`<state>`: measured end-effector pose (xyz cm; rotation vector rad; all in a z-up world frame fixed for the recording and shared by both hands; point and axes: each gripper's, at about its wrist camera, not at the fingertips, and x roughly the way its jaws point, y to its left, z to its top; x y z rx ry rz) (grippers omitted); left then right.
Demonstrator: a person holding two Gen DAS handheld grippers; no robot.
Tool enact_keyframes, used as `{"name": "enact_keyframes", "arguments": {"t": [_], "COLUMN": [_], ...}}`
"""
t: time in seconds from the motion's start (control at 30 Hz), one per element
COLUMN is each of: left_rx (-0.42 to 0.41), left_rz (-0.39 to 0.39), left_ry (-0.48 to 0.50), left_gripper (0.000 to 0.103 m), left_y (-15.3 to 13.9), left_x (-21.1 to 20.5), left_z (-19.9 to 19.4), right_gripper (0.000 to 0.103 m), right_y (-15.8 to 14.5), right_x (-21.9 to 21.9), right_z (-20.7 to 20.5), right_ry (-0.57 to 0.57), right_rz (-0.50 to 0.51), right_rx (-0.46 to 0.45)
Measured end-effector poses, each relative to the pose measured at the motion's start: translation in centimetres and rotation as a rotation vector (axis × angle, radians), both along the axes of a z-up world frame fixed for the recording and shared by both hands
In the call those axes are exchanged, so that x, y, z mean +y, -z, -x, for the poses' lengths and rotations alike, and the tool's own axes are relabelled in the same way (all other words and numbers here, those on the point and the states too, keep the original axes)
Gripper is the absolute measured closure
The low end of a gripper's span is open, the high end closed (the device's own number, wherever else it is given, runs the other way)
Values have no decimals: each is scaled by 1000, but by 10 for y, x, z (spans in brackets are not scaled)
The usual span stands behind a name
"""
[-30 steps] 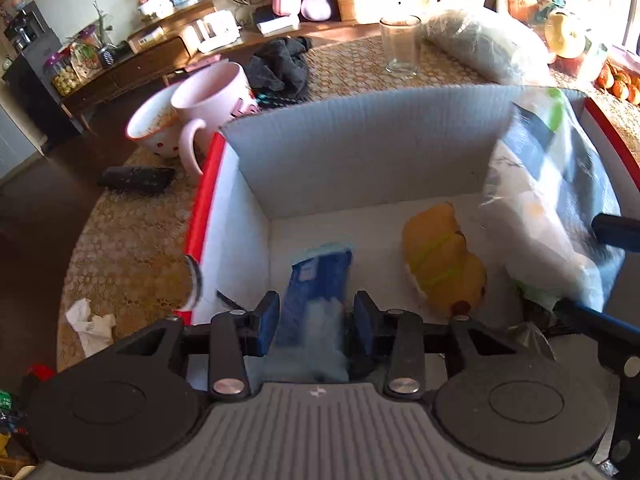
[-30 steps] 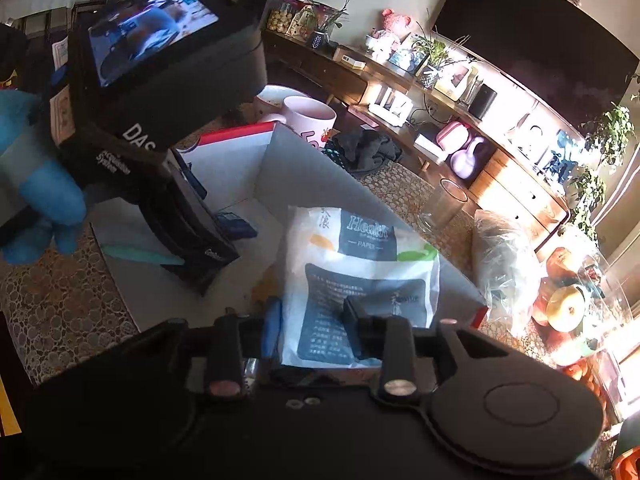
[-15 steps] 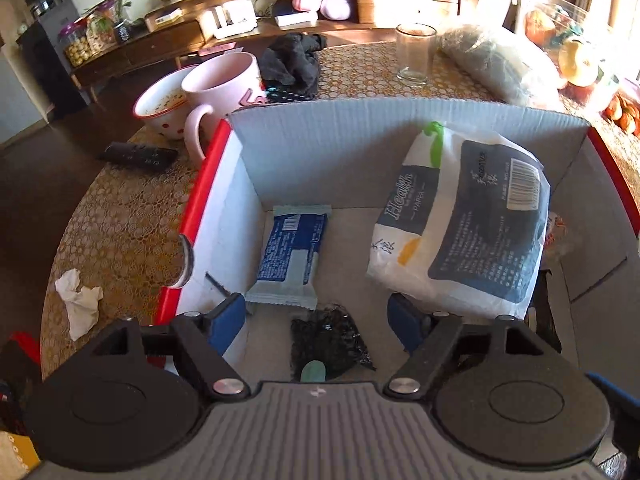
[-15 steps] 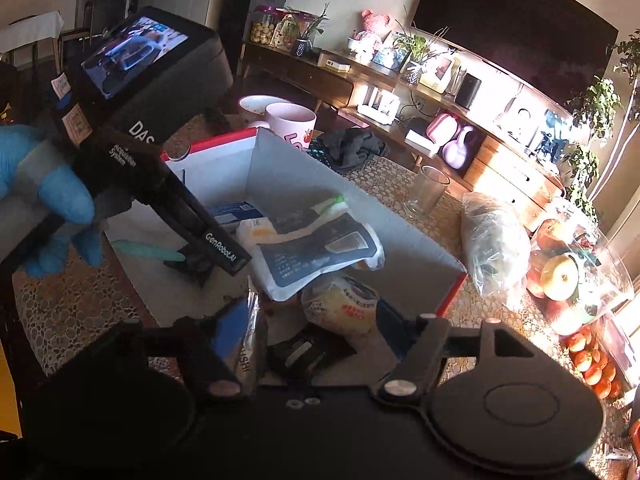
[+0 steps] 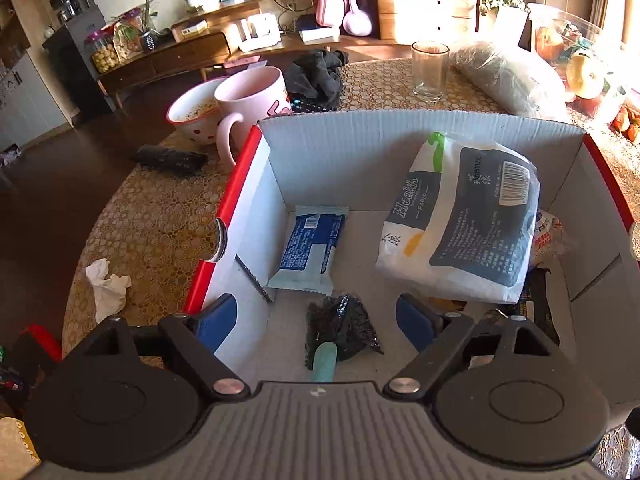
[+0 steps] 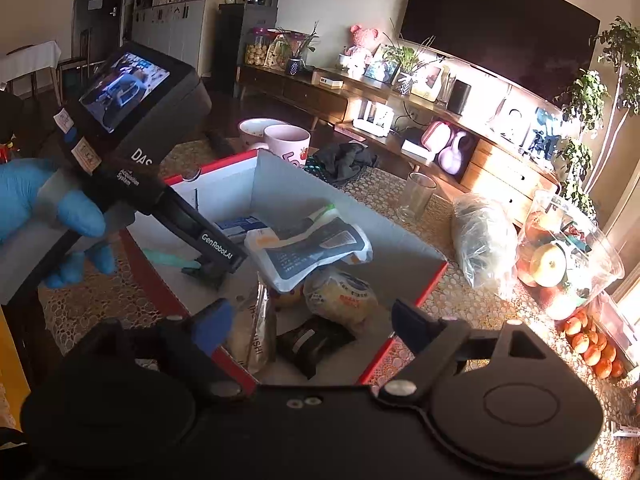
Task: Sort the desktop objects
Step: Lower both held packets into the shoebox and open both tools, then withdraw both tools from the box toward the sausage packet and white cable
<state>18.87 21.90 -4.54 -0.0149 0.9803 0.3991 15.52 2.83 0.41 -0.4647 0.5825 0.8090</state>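
Both grippers were found spread wide and empty above the cardboard box [image 5: 360, 168]. A second before, the blue wafer packet [image 5: 310, 248] had been pinched between the fingers of the left gripper [image 5: 326, 320]; it was now seen lying flat on the box floor near the left wall, released. Just in front of it, between the parted blue pads [image 5: 218, 320], a small black crinkled bag [image 5: 344, 326] and a mint-green stick [image 5: 324, 362] were seen.

The tissue pack [image 5: 460, 232], earlier clamped by the right gripper [image 6: 310, 322], had likewise been let go and was propped at a tilt in the right half of the box, resting on a yellow bread packet [image 6: 340, 298]. A silver pouch [image 6: 256, 336] and a dark packet [image 6: 312, 342] were seen at the near corner in the right wrist view.

Outside the box, a pink mug [image 5: 252, 98], a bowl [image 5: 192, 114], a glass [image 5: 429, 70] and a crumpled tissue [image 5: 107, 286] were left on the table [image 5: 160, 216].
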Motion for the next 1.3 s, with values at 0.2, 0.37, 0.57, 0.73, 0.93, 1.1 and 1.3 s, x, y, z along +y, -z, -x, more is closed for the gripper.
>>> {"name": "enact_keyframes", "arguments": {"t": [0.2, 0.37, 0.57, 0.73, 0.93, 1.1, 1.3], "left_rx": [-52, -100, -128, -161, -203, -247, -264], "left_rz": [13, 22, 28, 50, 60, 92, 133], "left_ry": [0, 5, 37, 58, 106, 162, 239], "left_gripper": [16, 16, 16, 5, 4, 2, 1], "left_y": [-15, -29, -36, -40, -49, -54, -53], "left_x": [-11, -26, -46, -59, -86, -111, -146], "left_z": [16, 29, 44, 59, 74, 85, 93], "right_gripper": [16, 14, 6, 3, 0, 0, 0], "right_y": [-7, -17, -25, -28, -28, -21, -12], "right_x": [-20, -43, -73, -99, -135, -166, -206], "right_z": [11, 18, 28, 40, 52, 57, 57], "right_ry": [32, 75, 108, 147, 216, 294, 393], "right_rz": [-18, -60, -110, -148, -202, -219, -234], "right_rx": [-1, 3, 16, 13, 17, 29, 17]}}
